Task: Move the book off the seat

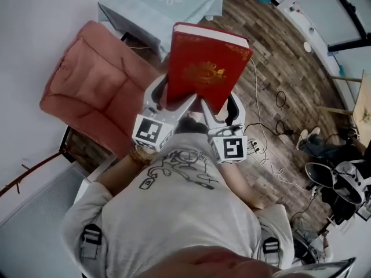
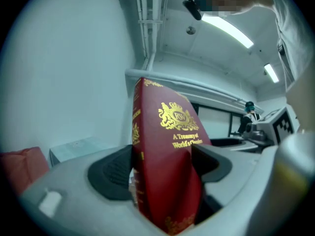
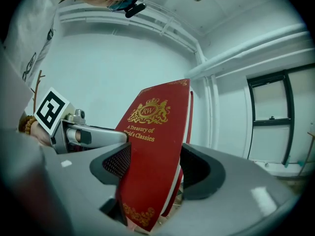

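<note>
With left gripper [image 1: 170,99] and right gripper [image 1: 221,106] both clamping wide across the bottom edge of the red book [image 1: 206,67], holding it upright at frame centre, clear of the pink seat [image 1: 93,86] at upper left. Probably risking it tipping or sliding out onto the wooden floor [image 1: 272,68]: gripping so low, carrying top-heavy, pulling unevenly.

Background: surface under a pale blue flower-print cloth [image 1: 168,2] at top of head view, wood plank floor [image 1: 278,57] right of it. White cable [image 1: 262,129] and black cable loop [image 1: 280,99] on the floor, light slippers [image 1: 307,136] nearby. Ceiling strip light [image 2: 229,31]; dark-framed window [image 3: 273,117].
</note>
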A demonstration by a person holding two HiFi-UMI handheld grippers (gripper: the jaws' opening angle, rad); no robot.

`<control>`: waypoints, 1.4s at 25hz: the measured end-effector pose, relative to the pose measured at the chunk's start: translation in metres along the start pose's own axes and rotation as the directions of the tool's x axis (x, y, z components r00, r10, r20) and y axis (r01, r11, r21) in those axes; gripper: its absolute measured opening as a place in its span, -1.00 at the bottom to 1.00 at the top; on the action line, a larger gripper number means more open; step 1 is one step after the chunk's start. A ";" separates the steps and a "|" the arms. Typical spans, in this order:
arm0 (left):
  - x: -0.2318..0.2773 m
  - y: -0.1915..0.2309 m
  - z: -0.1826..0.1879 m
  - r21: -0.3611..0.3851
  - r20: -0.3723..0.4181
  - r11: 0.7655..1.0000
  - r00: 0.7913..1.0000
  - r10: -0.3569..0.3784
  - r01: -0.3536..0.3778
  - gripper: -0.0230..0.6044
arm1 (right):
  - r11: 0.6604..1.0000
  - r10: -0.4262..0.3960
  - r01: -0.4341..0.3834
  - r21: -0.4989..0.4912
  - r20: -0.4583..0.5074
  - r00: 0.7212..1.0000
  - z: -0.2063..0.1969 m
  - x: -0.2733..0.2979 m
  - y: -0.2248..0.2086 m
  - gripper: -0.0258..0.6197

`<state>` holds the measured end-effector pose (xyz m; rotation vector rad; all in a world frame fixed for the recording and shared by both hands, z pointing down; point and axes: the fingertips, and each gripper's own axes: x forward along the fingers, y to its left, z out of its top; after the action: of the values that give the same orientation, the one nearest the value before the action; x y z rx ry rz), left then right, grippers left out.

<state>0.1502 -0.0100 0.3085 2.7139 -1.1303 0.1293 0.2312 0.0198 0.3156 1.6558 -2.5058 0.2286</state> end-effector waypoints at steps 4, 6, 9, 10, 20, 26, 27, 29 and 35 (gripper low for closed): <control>0.050 -0.026 0.003 0.009 -0.008 1.000 1.000 -0.020 0.020 0.24 | 1.000 -0.006 0.006 0.002 0.011 1.000 -0.003 -0.007 -0.053 0.06; 0.068 -0.033 0.004 0.011 -0.006 1.000 1.000 -0.024 0.024 0.24 | 1.000 -0.001 0.001 -0.007 0.020 1.000 -0.003 -0.007 -0.071 0.06; 0.093 -0.042 0.004 0.009 -0.002 1.000 1.000 -0.029 0.029 0.24 | 1.000 -0.016 0.016 -0.008 0.006 1.000 -0.002 -0.007 -0.098 0.06; 0.100 -0.046 0.005 0.008 -0.001 0.999 1.000 -0.032 0.032 0.24 | 1.000 -0.025 0.025 -0.006 -0.003 1.000 -0.002 -0.008 -0.107 0.06; 0.144 -0.066 0.008 0.001 -0.017 0.997 0.997 -0.079 0.079 0.22 | 0.998 -0.070 0.070 0.002 -0.009 0.997 0.001 -0.013 -0.154 0.06; 0.170 -0.066 0.009 -0.002 -0.016 0.996 0.996 -0.088 0.088 0.22 | 0.996 -0.088 0.088 0.008 -0.008 0.996 0.001 -0.003 -0.178 0.06; 0.174 -0.064 0.009 -0.003 -0.016 0.996 0.996 -0.090 0.090 0.23 | 0.996 -0.089 0.089 0.007 -0.009 0.996 0.001 0.000 -0.181 0.06; 0.184 -0.060 0.010 -0.005 -0.020 0.996 0.996 -0.091 0.091 0.22 | 0.996 -0.089 0.089 0.006 -0.007 0.996 0.002 0.008 -0.187 0.06; 0.226 -0.033 0.013 -0.011 -0.024 0.996 0.996 -0.089 0.089 0.23 | 0.997 -0.070 0.070 0.015 0.017 0.997 0.003 0.046 -0.213 0.06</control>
<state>0.3332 -0.1464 0.3262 2.7411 -0.9991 0.1426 0.4094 -0.1052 0.3329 1.7550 -2.4586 0.2272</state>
